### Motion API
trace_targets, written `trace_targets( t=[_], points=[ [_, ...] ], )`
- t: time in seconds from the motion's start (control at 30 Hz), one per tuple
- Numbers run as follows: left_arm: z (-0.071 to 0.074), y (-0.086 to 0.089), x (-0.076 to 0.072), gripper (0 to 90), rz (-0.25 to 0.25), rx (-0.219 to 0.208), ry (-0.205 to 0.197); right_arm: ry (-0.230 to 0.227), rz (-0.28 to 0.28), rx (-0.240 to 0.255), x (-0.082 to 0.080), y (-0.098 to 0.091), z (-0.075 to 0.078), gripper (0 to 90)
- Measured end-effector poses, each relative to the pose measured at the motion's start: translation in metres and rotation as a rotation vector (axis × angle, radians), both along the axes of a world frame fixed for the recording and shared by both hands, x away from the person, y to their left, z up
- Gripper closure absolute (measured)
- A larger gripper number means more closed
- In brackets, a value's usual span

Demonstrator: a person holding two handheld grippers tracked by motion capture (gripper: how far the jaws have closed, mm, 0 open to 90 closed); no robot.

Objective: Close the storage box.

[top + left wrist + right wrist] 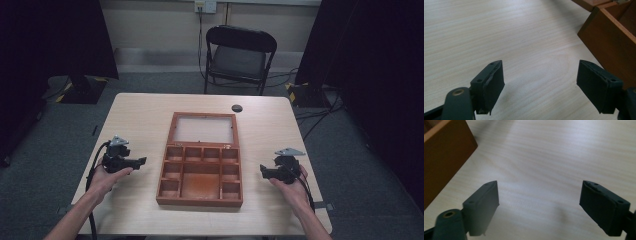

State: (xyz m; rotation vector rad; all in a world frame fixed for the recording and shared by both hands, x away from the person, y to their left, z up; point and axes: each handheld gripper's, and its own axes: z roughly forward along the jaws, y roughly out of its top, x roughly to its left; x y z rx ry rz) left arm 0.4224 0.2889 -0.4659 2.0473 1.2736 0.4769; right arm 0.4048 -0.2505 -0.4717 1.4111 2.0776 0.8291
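A brown wooden box (199,201) with several empty compartments lies open in the middle of the light wood table (140,115). Its glass-paned lid (204,129) is folded flat behind it. To the left of the box a hand holds my left gripper (142,161), which points toward the box. In the left gripper view this gripper (540,75) is open over bare table, with the box's side wall (609,42) at upper right. My right gripper (262,171) is held to the right of the box, facing it. Its jaws (540,195) stand open with nothing between them, and the box's corner (441,152) shows at upper left.
A small black round disc (236,108) sits on the table behind the lid. A black folding chair (240,55) stands beyond the far edge. Dark curtains hang at both sides. Cables trail from both grippers past the forearms.
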Motion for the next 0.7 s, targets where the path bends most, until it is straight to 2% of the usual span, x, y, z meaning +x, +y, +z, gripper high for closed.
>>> trace_targets(
  t=[0.03, 0.07, 0.1, 0.13, 0.17, 0.23, 0.27, 0.3, 0.37, 0.43, 0.47, 0.5, 0.57, 0.63, 0.67, 0.7],
  points=[
    [0.0, 0.0, 0.0, 21.5, 0.0, 0.0, 0.0, 0.0, 0.0, 0.0, 0.0, 0.0, 0.0, 17.4],
    [0.003, -0.002, 0.001, 21.5, 0.006, -0.035, -0.015, 0.014, 0.004, -0.018, 0.005, 0.002, 0.004, 19.5],
    [0.003, -0.002, 0.001, 21.5, 0.006, -0.035, -0.015, 0.014, 0.004, -0.018, 0.005, 0.002, 0.004, 19.5],
    [0.004, -0.004, 0.001, 21.5, 0.001, -0.035, -0.017, 0.029, 0.003, 0.002, 0.012, 0.003, 0.007, 20.4],
    [0.005, -0.005, 0.001, 21.5, -0.002, -0.029, -0.03, 0.029, 0.003, 0.002, 0.012, 0.003, 0.007, 20.4],
    [0.007, -0.007, 0.002, 21.5, -0.014, -0.031, -0.03, 0.033, 0.006, -0.005, 0.019, 0.006, 0.011, 20.6],
    [0.011, -0.009, 0.005, 22.1, -0.032, -0.03, -0.015, 0.031, 0.013, 0.027, 0.026, 0.01, 0.015, 23.0],
    [0.011, -0.009, 0.005, 22.5, -0.032, -0.03, -0.015, 0.031, 0.013, 0.027, 0.026, 0.01, 0.015, 23.0],
    [0.018, -0.009, 0.006, 23.6, -0.038, -0.049, -0.045, 0.015, 0.028, 0.059, 0.034, 0.018, 0.023, 23.6],
    [0.023, -0.008, 0.01, 23.3, -0.043, -0.042, -0.047, 0.013, 0.038, 0.066, 0.037, 0.021, 0.025, 23.1],
    [0.025, -0.008, 0.012, 22.5, -0.042, -0.04, -0.054, -0.004, 0.062, 0.106, 0.042, 0.026, 0.029, 22.1],
    [0.027, -0.007, 0.014, 22.5, -0.043, -0.039, -0.068, -0.004, 0.062, 0.106, 0.042, 0.026, 0.029, 22.1],
    [0.031, -0.008, 0.02, 21.6, -0.062, -0.055, -0.065, -0.005, 0.094, 0.127, 0.048, 0.032, 0.033, 20.9],
    [0.036, -0.011, 0.024, 20.3, -0.074, -0.05, -0.074, 0.0, 0.104, 0.141, 0.055, 0.038, 0.037, 21.2],
    [0.039, -0.013, 0.027, 20.4, -0.078, -0.048, -0.078, -0.014, 0.123, 0.149, 0.062, 0.043, 0.043, 20.9],
    [0.041, -0.014, 0.031, 20.4, -0.08, -0.044, -0.081, -0.014, 0.123, 0.149, 0.062, 0.043, 0.043, 20.9]
  ],
)
